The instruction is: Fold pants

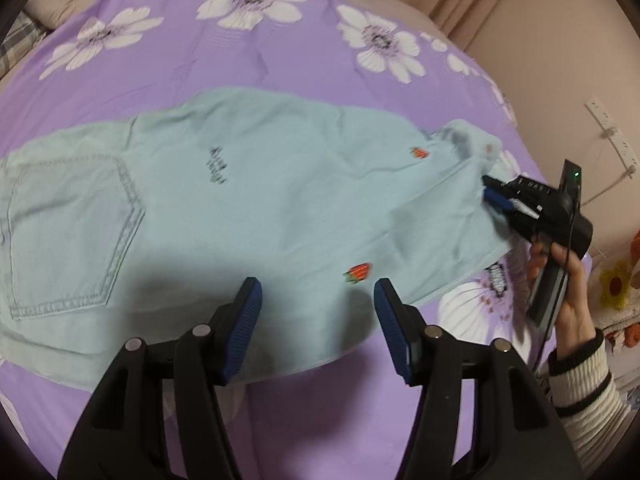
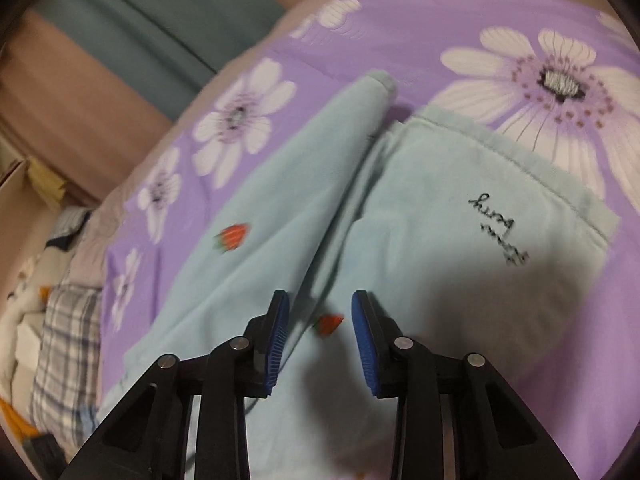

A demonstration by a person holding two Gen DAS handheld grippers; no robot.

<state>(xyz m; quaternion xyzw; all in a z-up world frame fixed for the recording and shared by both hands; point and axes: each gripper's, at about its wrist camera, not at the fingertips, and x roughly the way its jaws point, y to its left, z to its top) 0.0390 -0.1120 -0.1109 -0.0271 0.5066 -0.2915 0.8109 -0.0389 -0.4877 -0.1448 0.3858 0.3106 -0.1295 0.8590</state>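
Pale mint-blue pants (image 1: 248, 200) with small strawberry patches and dark script lie flat across a purple flowered bedspread (image 1: 240, 52), back pocket at the left, leg hems at the right. My left gripper (image 1: 318, 292) is open and empty, hovering over the near edge of the pants. My right gripper (image 1: 490, 194) is at the right-hand hem end of the pants, seen from the side. In the right wrist view the right gripper (image 2: 320, 312) is open just above the pants (image 2: 280, 220), with a strawberry patch (image 2: 328, 324) between its fingers.
The bedspread's edge (image 2: 120, 240) drops off to a plaid cloth (image 2: 68, 340) and other bedding. A beige wall with a white power strip (image 1: 612, 136) stands at the right. Curtains hang behind the bed.
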